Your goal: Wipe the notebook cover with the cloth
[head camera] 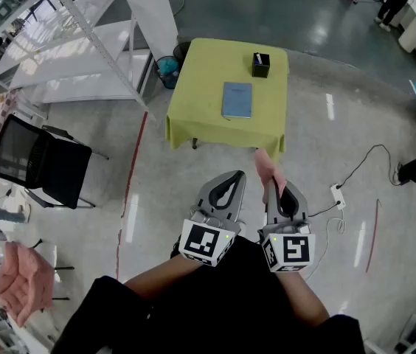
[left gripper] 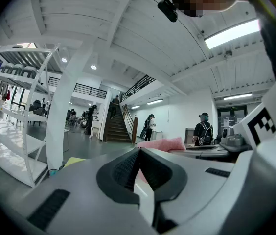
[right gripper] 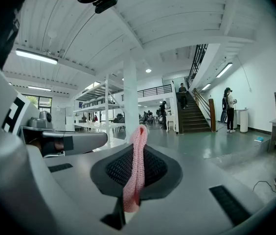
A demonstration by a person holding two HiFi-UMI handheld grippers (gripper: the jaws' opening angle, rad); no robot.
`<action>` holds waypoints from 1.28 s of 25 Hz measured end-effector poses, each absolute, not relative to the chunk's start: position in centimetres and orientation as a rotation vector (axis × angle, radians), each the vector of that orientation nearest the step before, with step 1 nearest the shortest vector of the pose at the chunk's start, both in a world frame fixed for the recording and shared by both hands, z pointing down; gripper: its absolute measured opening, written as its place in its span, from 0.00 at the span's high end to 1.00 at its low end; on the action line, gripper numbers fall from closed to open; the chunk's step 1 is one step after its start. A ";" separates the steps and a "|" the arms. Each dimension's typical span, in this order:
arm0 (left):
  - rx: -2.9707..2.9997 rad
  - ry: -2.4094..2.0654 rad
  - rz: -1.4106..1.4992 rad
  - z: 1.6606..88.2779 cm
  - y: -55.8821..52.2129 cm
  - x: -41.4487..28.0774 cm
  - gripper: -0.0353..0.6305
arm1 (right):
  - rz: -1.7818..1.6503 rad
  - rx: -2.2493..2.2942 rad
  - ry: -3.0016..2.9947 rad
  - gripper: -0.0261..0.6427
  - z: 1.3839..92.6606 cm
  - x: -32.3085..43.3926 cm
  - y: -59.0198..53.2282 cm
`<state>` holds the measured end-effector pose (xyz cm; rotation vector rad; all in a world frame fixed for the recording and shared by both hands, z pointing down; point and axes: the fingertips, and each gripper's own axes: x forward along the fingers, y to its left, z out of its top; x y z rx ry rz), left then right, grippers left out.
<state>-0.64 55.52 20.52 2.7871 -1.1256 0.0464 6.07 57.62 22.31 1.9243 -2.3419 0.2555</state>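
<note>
A blue-grey notebook [head camera: 237, 99] lies flat on the yellow-green table [head camera: 200, 109], well ahead of both grippers. My right gripper [head camera: 274, 188] is shut on a pink cloth [head camera: 268, 169], which sticks out past the jaw tips. In the right gripper view the cloth [right gripper: 136, 166] stands as a folded strip pinched between the jaws of that gripper [right gripper: 137, 173]. My left gripper [head camera: 236, 181] is held beside it with its jaws closed and nothing in them. The left gripper [left gripper: 139, 168] shows shut in its own view too, with the pink cloth [left gripper: 161, 144] beyond it.
A small black box [head camera: 260, 65] stands at the table's far right corner. A black chair [head camera: 42, 163] is at the left, white shelving [head camera: 82, 43] at the back left. A power strip and cable [head camera: 338, 195] lie on the floor to the right. People stand near a staircase [right gripper: 192, 114].
</note>
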 end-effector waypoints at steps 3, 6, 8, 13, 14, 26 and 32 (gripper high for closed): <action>2.771 -1.129 0.034 20.5 56.0 0.0 0.94 | 0.263 1.920 -2.332 0.91 22.4 6.8 58.3; 2.767 -1.151 0.058 20.7 55.9 0.1 0.94 | 0.292 1.928 -2.357 0.91 22.3 7.4 58.4; 2.759 -1.176 0.058 20.8 55.7 0.0 0.94 | 0.315 1.934 -2.388 0.91 22.3 7.8 58.5; 2.720 -1.228 0.111 22.2 55.5 -0.6 0.94 | 0.386 1.899 -2.474 0.91 23.8 8.1 58.3; 2.708 -1.235 0.121 22.4 55.3 -0.8 0.94 | 0.399 1.890 -2.481 0.91 24.0 8.0 58.1; 2.665 -1.196 0.130 25.0 47.1 -0.8 0.94 | 0.425 1.905 -2.392 0.91 26.6 8.3 51.2; 2.682 -1.049 0.072 25.9 40.1 0.9 0.94 | 0.435 1.893 -2.323 0.91 27.7 9.1 43.7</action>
